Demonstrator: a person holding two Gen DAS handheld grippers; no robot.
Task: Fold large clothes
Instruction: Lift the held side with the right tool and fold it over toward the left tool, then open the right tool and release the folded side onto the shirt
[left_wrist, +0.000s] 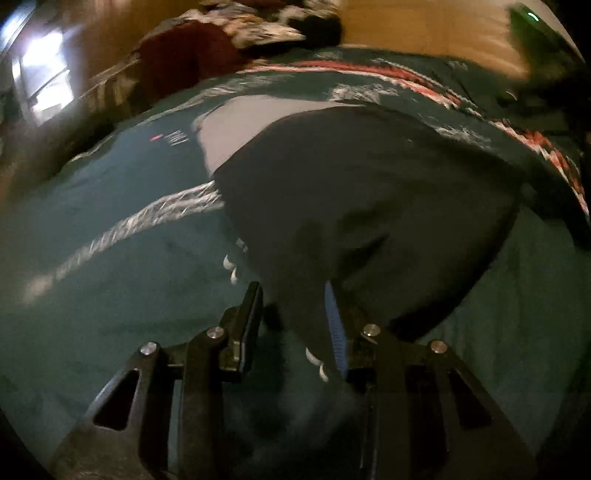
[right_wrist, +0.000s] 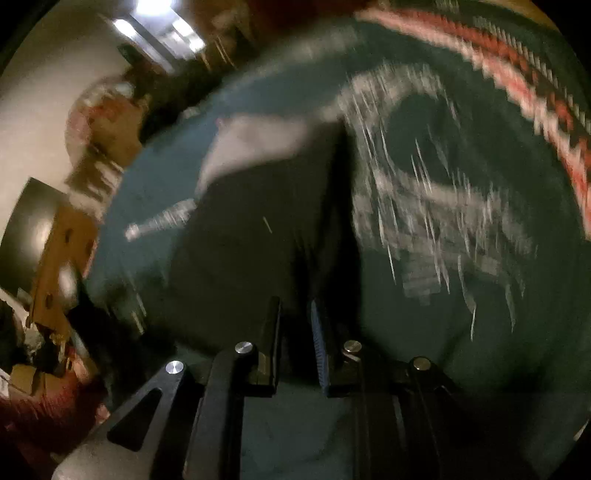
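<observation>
Two grippers over one dark garment (left_wrist: 351, 192), spread on a teal blanket (left_wrist: 110, 295) with white and red patterning. Left gripper (left_wrist: 295, 317) at 6 o'clock in the left wrist view, jaws set moderately apart with a gathered tail of the dark cloth running down between them; cannot tell whether actually pinched or merely passing through, since a gap shows beside the left finger. White drawstring tips (left_wrist: 314, 360) dangling just beside the blue ribbed pad (left_wrist: 336, 332). Pale grey lining (left_wrist: 236, 125) exposed toward 11 o'clock from the garment's middle. Heap of other clothes (left_wrist: 229, 33), maroon and patterned, at 12 o'clock beyond the blanket's far edge, on a wooden surface (left_wrist: 406, 29).

Right gripper (right_wrist: 295, 325) at 6 o'clock in the right wrist view, jaws narrow, dark fabric (right_wrist: 240, 240) filling the slot between them; grip itself hidden in shadow and blur, so cannot tell. Same grey patch (right_wrist: 255, 144) toward 11 o'clock. Red-and-white border stripe (right_wrist: 517, 74) of the blanket curving through 1 to 3 o'clock. Cardboard boxes (right_wrist: 62, 251) at 9 o'clock, heavily blurred.
</observation>
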